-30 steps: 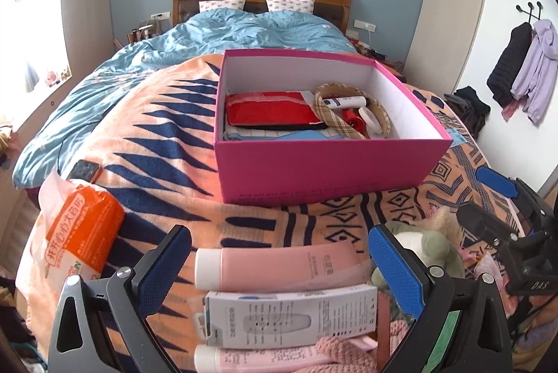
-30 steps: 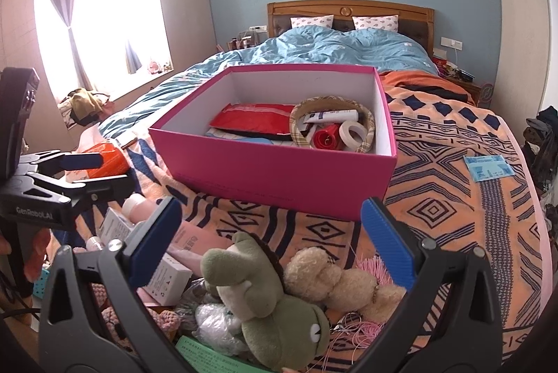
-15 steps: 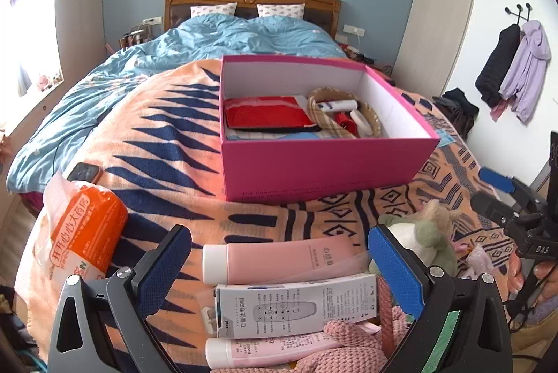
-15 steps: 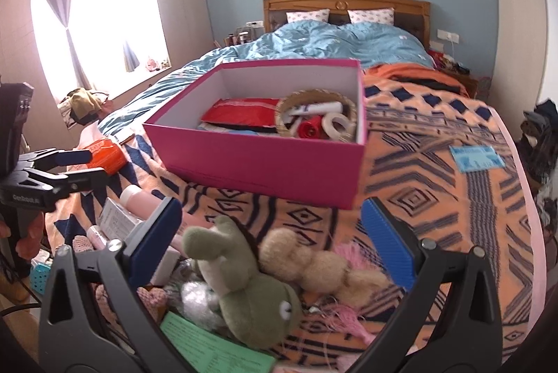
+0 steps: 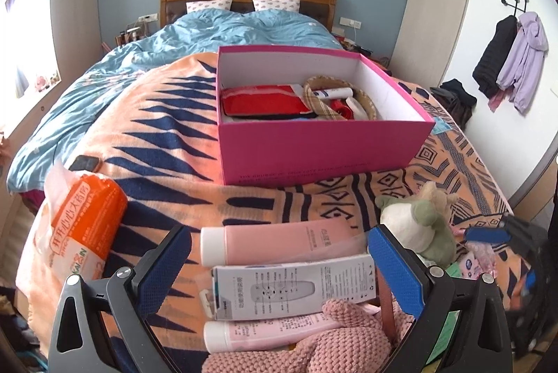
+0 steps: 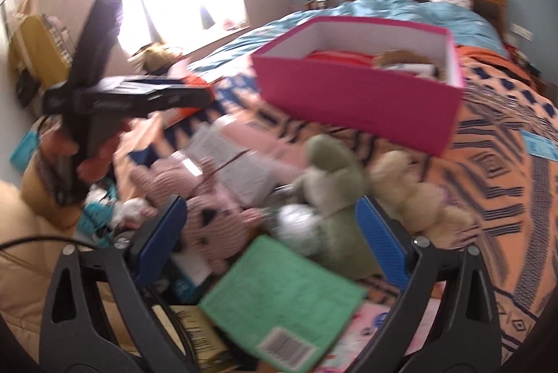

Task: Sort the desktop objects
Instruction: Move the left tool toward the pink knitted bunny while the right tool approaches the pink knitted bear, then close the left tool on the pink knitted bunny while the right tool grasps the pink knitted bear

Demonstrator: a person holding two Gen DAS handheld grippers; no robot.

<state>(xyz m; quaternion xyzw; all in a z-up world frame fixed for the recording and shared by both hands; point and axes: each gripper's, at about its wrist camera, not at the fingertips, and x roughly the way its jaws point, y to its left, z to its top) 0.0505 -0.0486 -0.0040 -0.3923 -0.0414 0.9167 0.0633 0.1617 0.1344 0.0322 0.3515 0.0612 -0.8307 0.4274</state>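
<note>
The patterned orange blanket covers the near part of the bed, and everything is best placed from the pink box standing open on it. Inside the box lie a red pouch toward its left wall and a woven basket toward its right wall, with a white tube resting in the basket.

In front of the box, toward me, is the pile waiting to be sorted. Left of the box's front corner sits an orange tissue pack. Straight in front of the box lie a pink bottle, a white remote-control carton and a second pink tube, one behind the other, with a pink knitted toy nearest. To the front right of the box is a green plush frog, a tan plush bear just beside it, and a green card closer still.

The left gripper hovers released, its blue pads either side of the carton without touching. The right gripper, in a blurred view, has just been closing a little yet stands wide, released above the frog and knitted toy.
</note>
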